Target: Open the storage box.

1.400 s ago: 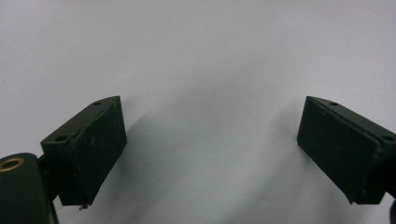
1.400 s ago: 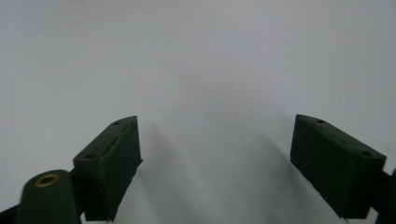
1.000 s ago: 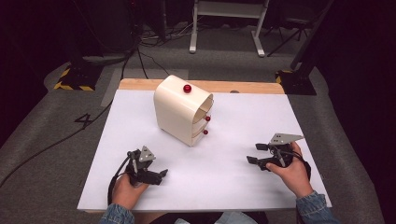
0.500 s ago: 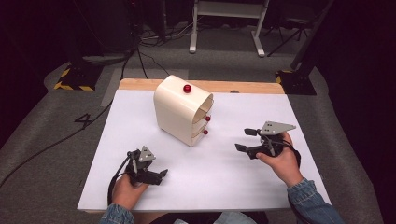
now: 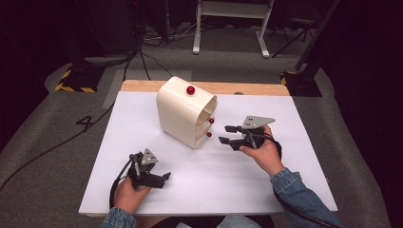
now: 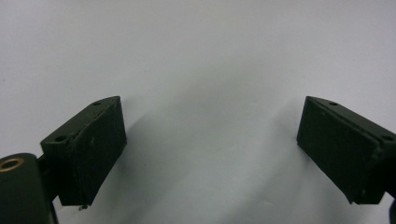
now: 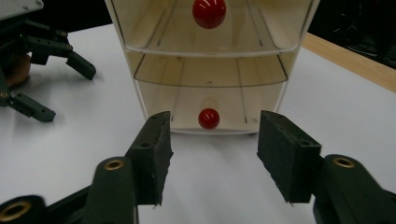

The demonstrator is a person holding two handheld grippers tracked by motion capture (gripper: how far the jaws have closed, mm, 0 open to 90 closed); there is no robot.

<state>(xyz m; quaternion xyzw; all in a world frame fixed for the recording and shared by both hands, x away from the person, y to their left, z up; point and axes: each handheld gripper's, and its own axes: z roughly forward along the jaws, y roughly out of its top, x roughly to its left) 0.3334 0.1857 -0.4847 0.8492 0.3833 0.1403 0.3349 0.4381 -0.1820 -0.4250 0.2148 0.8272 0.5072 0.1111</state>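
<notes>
Overhead and tool-mounted views of a reach toward a small drawer unit. We see a cream drawer cabinet standing near the middle of the white tabletop, toward its far edge, with its drawer fronts turned toward 4 o'clock in the high view. It carries 1 red knob on its top and 2 red knobs on its front; the lower knob sits on the bottom drawer.

The right tool lies at about 4 o'clock from the cabinet, near it but not touching, and points at the drawer fronts. Its jaws have just been closing and now stand partly apart with nothing between them; in the right gripper view the lower knob lines up with the gap, still beyond the pads.

The left tool rests at about 7 o'clock from the cabinet, well apart from it, jaws wide apart over bare tabletop.

We judge the step in hand to be the approach to the bottom drawer's knob. The next move calls for advancing the right tool straight ahead until the knob sits between the pads, then bringing them together on it and pulling outward. The cabinet looks light, so it may slide unless the left tool braces it.
</notes>
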